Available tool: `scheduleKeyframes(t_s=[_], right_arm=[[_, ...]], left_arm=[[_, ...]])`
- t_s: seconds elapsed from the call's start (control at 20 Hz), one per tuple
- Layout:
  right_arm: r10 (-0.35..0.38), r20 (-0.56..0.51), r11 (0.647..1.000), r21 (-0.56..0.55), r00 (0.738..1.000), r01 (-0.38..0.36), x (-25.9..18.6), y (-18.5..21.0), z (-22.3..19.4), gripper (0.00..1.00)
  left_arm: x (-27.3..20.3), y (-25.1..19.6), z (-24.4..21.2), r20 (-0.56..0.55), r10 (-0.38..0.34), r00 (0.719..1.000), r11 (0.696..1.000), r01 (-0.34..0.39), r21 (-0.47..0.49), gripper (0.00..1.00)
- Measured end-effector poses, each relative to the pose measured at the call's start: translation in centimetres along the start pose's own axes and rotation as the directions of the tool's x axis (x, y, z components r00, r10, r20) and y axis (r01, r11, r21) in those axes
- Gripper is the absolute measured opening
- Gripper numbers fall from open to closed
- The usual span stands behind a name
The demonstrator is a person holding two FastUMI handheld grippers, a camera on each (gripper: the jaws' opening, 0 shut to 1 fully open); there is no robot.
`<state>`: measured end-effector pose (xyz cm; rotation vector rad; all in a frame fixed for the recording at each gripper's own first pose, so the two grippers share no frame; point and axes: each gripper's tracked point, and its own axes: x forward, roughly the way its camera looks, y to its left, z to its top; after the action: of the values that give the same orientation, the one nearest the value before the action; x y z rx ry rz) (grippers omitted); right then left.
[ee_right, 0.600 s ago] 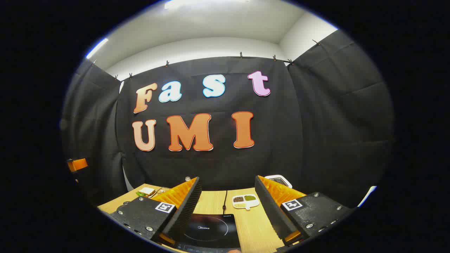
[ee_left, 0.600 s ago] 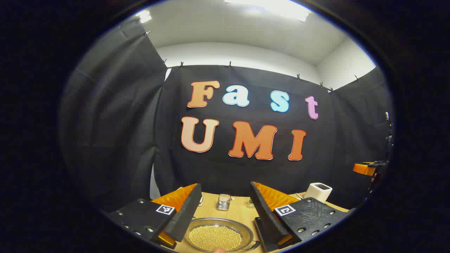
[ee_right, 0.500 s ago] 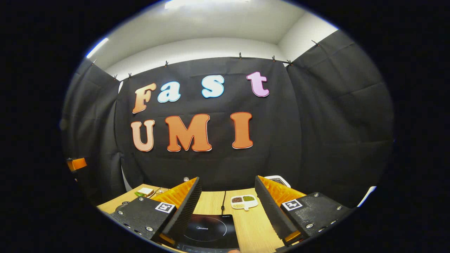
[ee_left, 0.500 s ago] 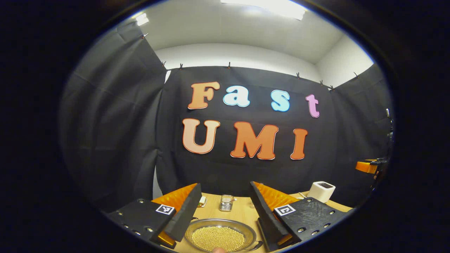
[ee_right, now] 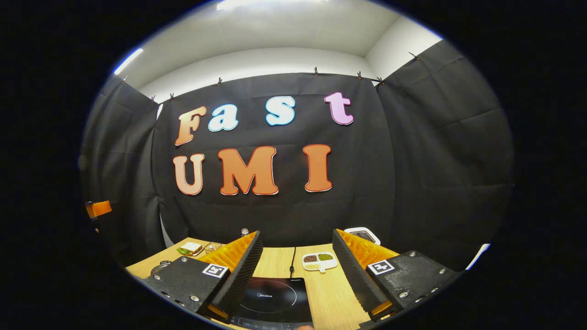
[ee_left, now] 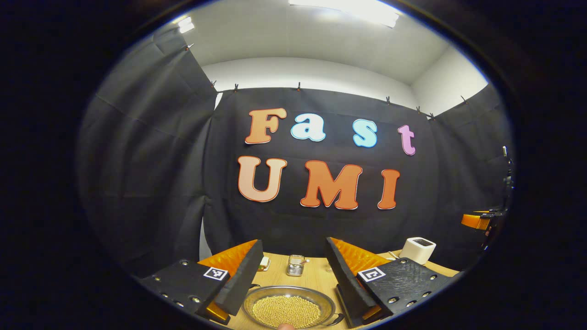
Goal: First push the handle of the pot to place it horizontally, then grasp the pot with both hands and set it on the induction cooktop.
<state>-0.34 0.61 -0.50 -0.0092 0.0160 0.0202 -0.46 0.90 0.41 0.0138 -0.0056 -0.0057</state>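
Note:
In the left gripper view a shallow metal pot (ee_left: 288, 308) full of small yellow beans sits on the wooden table just below and between my left gripper's fingers. My left gripper (ee_left: 293, 275) is open above it, touching nothing. A dark handle (ee_left: 338, 319) sticks out at the pot's right rim. In the right gripper view the black induction cooktop (ee_right: 274, 300) lies flat on the table under my right gripper (ee_right: 297, 268), which is open and holds nothing.
Behind the pot stand a small glass jar (ee_left: 295, 265) and a white box-shaped appliance (ee_left: 417, 250). Beyond the cooktop lie its cord (ee_right: 292, 259), a white divided dish of beans (ee_right: 319, 261), a white tray (ee_right: 362, 234) and a sandwich (ee_right: 189, 249) at the left.
Both views shift slightly: the left camera has tipped a little, bringing the pot's handle into sight; the right view has drifted a bit right. Both grippers stay open.

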Motion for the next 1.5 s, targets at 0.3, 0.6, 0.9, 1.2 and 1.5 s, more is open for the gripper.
scheduleKeyframes(t_s=[0.3, 0.6, 0.9, 1.2, 1.5], right_arm=[[0.008, -0.015, 1.0, 0.001, 1.0, -0.008, 0.1, 0.1, -0.4, 0.95], [-0.003, -0.013, 1.0, 0.006, 1.0, 0.003, 0.2, -0.4, -0.3, 0.95], [-0.006, -0.024, 1.0, 0.014, 1.0, 0.006, 0.6, -0.6, -0.9, 0.95], [-0.012, -0.037, 1.0, 0.011, 0.999, 0.012, 0.9, -0.8, -1.6, 0.95], [-0.01, -0.053, 1.0, 0.008, 0.999, 0.01, 1.1, -0.6, -2.3, 0.95]], left_arm=[[0.5, -0.4, -0.1, -0.001, -0.019, 1.0, 1.0, 0.019, 0.005, 0.87], [0.6, -0.2, -0.3, 0.004, -0.013, 1.0, 1.0, 0.013, 0.005, 0.88], [0.8, -0.6, -1.5, -0.022, -0.049, 0.999, 0.999, 0.049, 0.012, 0.84], [1.2, 0.0, -3.8, -0.07, -0.053, 0.996, 0.999, 0.053, -0.013, 0.34], [1.0, 1.2, -7.0, -0.142, -0.02, 0.99, 0.999, 0.016, -0.028, 0.03]])
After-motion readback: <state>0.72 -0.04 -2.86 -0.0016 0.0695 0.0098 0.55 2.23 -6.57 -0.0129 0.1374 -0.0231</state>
